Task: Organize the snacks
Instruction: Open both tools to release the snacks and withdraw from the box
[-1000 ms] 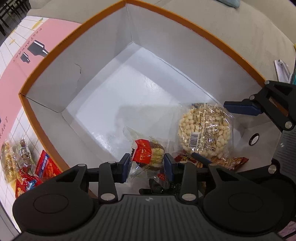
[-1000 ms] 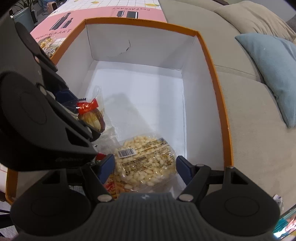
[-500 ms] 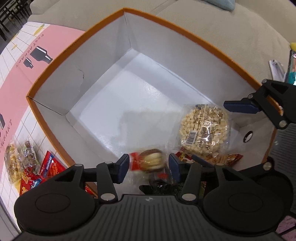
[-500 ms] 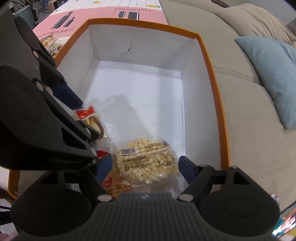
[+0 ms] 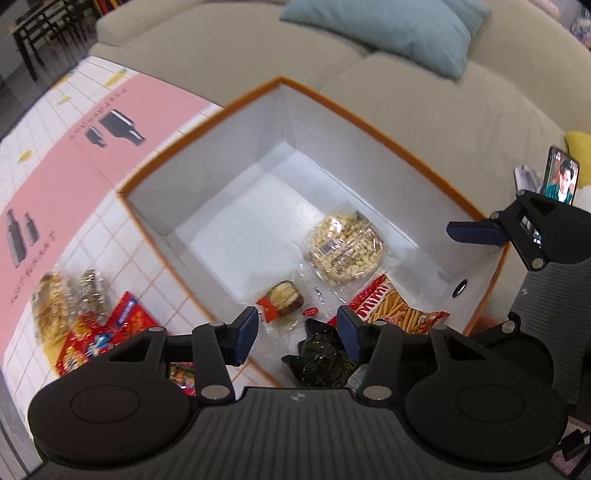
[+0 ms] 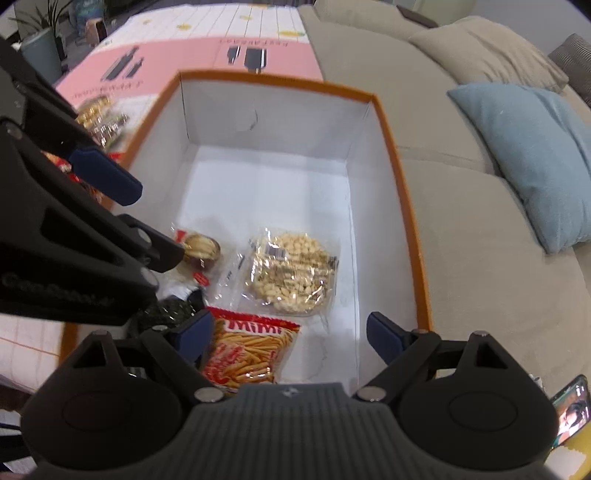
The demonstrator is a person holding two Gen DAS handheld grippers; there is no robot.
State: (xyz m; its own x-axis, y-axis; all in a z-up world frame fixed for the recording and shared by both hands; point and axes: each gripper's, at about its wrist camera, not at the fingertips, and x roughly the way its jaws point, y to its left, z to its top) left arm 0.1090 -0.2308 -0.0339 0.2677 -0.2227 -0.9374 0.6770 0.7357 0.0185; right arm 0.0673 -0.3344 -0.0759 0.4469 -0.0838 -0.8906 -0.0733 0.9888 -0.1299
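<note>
Left claw [image 5: 297, 334]: jaws spread wide, nothing between them, positioned above the near end of the box [image 5: 388, 129]. Right claw [image 6: 290, 334]: jaws likewise wide apart and empty, over the same end of the box, to the right of the left claw. Directly below the left claw, on the white box floor, lies a small clear-wrapped chocolate-edged pastry [image 5: 282, 295] with a red label, free of both claws. Just beside it, a dark crinkled packet [image 5: 321, 360], contents unreadable. To the right of the pastry, a red MiMi stick-snack bag [image 5: 397, 310] lies flat; its upper edge appears to touch or slightly underlie the round puffed-rice cake [image 5: 345, 251] in clear wrap, though glare makes the overlap uncertain. The far half of the box floor carries no snacks. Box has orange rim, white interior, one finger hole in the near wall. Outside the box, on the desk [image 5: 110, 236] with its pink-and-white gridded cover, a cluster of unsorted snack packets [image 5: 79, 321] sits left of the box, blurred. Sofa [image 5: 258, 55] behind the box with a blue cushion [image 5: 388, 29]; a phone [image 5: 561, 179] stands upright at the right edge.
</note>
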